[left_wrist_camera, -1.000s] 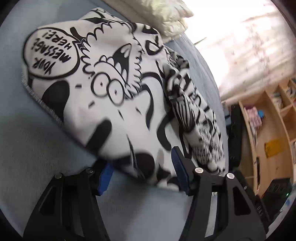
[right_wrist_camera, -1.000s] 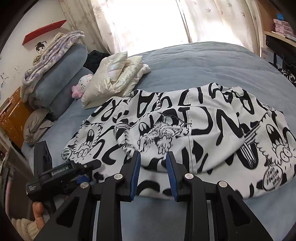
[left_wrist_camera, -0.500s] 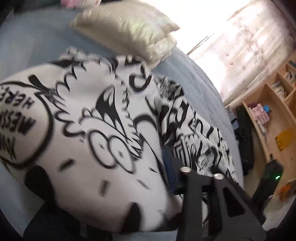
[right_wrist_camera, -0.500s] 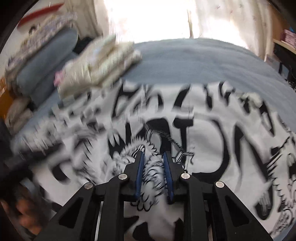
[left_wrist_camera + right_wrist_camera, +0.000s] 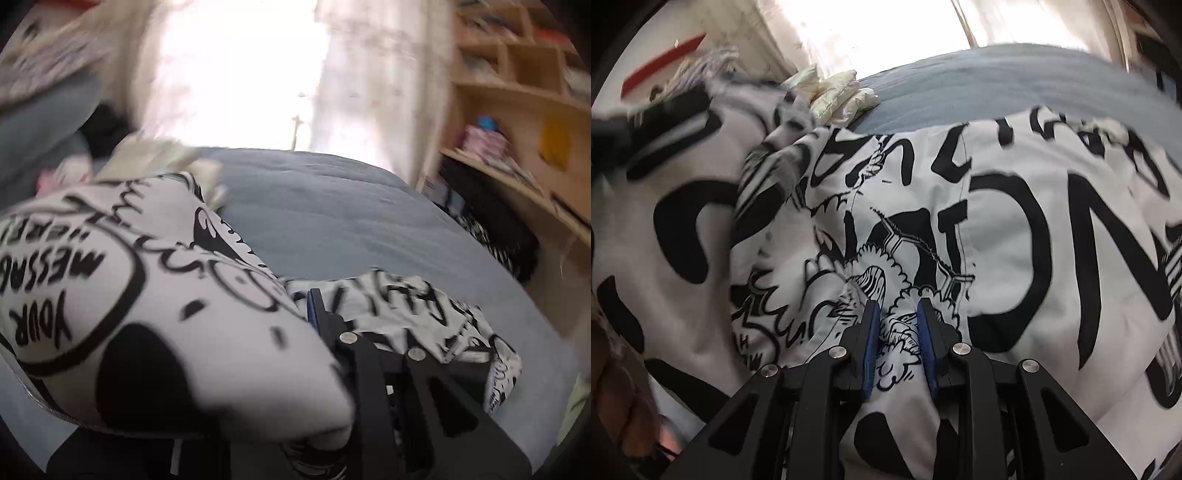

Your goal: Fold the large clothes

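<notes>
Garment [image 5: 1015, 229] spread on bed [image 5: 351, 206], long axis running L–R across both views. Right gripper [image 5: 897, 325] pinched on a mid-cloth fold; left gripper [image 5: 295, 314] closing on the printed end, cloth draped over it (near finger hidden), raised toward the right side. Left view alone shows bare bed beyond; right view, cloth still flat.

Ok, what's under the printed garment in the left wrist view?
Blue-grey bedding shows past the printed garment; underneath is hidden. Its lifted fold covers the left gripper, whose jaws are closing on it.
</notes>
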A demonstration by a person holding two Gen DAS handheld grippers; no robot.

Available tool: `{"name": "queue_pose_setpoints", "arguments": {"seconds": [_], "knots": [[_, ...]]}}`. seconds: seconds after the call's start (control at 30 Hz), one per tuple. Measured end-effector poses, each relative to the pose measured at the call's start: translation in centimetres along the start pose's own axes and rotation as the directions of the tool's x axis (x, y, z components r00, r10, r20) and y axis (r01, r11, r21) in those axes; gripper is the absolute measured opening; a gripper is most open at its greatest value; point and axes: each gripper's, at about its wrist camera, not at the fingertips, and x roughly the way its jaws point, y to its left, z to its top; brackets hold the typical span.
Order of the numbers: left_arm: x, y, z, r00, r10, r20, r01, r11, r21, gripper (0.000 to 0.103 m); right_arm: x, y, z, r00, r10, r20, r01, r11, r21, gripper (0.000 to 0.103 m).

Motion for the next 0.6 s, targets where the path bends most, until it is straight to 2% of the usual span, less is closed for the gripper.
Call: {"name": "queue_pose_setpoints", "arguments": {"seconds": [0.13,0.2,0.27,0.33,0.4,0.47,0.53,0.6], "knots": [[0.7,-6.4,0.7,0.998,-0.057,0.000,0.057,0.985,0.165,0.017,-0.8,-2.6,0.0,0.991,0.130,-0.025,-0.126,0.985,0.117,0.023],[1.0,-9.9,0.5,0.996,-0.094,0.000,0.090,0.962,0.258,0.017,-2.0,-4.3,0.1,0.978,0.202,-0.048,-0.191,0.965,0.179,0.022],[1.2,-12.3,0.2,0.992,-0.122,-0.010,0.119,0.942,0.314,0.017,-4.1,-6.3,0.0,0.974,0.224,-0.038,-0.210,0.950,0.229,0.022],[1.6,-14.6,-0.3,0.986,-0.163,-0.035,0.164,0.924,0.346,0.017,-7.3,-8.8,-0.7,0.985,0.173,0.008,-0.169,0.951,0.259,0.022],[2.3,-16.7,-1.0,0.979,-0.189,-0.070,0.202,0.908,0.366,0.017,-10.8,-11.4,-1.8,0.997,0.042,0.065,-0.058,0.962,0.268,0.022],[3.2,-18.7,-2.1,0.972,-0.206,-0.110,0.233,0.893,0.385,0.017,-13.8,-14.0,-3.1,0.992,-0.082,0.095,0.050,0.952,0.301,0.022],[4.6,-20.6,-3.6,0.963,-0.216,-0.160,0.264,0.874,0.409,0.017,-15.6,-16.1,-4.3,0.983,-0.146,0.109,0.099,0.930,0.355,0.022],[6.8,-22.8,-6.4,0.945,-0.209,-0.251,0.305,0.841,0.447,0.017,-16.8,-18.1,-5.5,0.976,-0.191,0.110,0.130,0.902,0.413,0.022]]}}
